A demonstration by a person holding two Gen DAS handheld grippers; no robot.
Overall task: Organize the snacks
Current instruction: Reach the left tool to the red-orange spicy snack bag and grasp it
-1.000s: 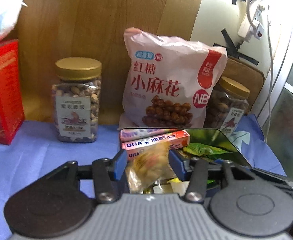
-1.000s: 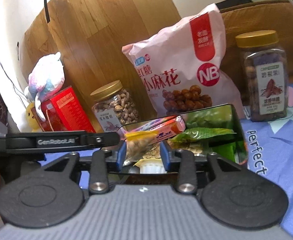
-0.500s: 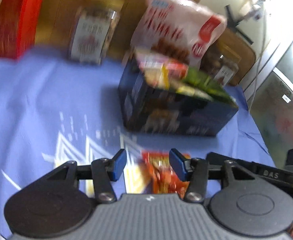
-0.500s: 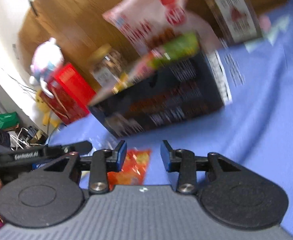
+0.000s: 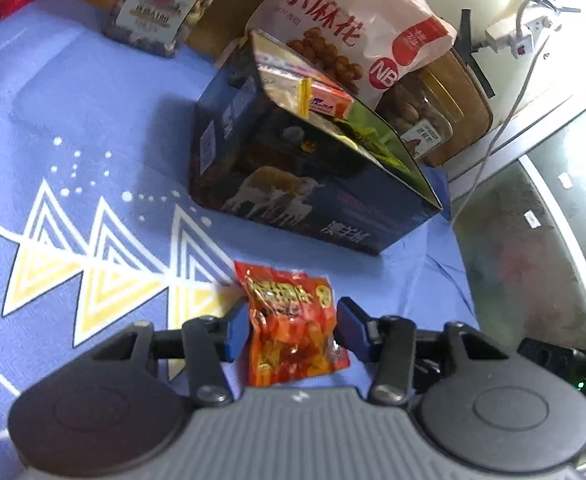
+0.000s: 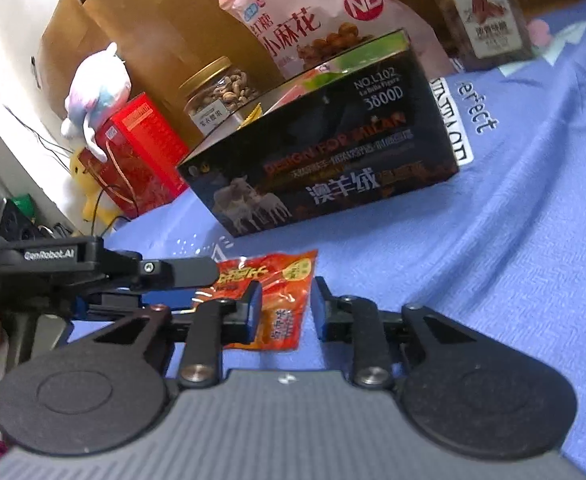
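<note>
A red-orange snack packet point(image 5: 293, 320) lies flat on the blue cloth in front of a dark open box point(image 5: 305, 184) that holds several snacks. My left gripper point(image 5: 293, 332) is open with its blue pads on either side of the packet. My right gripper point(image 6: 285, 308) is open too, its pads straddling the same packet point(image 6: 277, 292) from the other side. The left gripper's body point(image 6: 93, 268) shows at the left of the right wrist view. The box point(image 6: 333, 168) stands just beyond the packet.
Behind the box stand a pink snack bag point(image 5: 357, 12), a nut jar point(image 5: 169, 4), a second jar point(image 5: 417, 120) and a red carton point(image 6: 137, 152) with a plush toy point(image 6: 97, 84). The cloth's right edge point(image 5: 461, 272) drops off to a glass surface.
Both grippers have pulled back from above the box and come down to the cloth. They now straddle the red-orange packet. The yellow packet seen between the pads earlier stays in the box.
</note>
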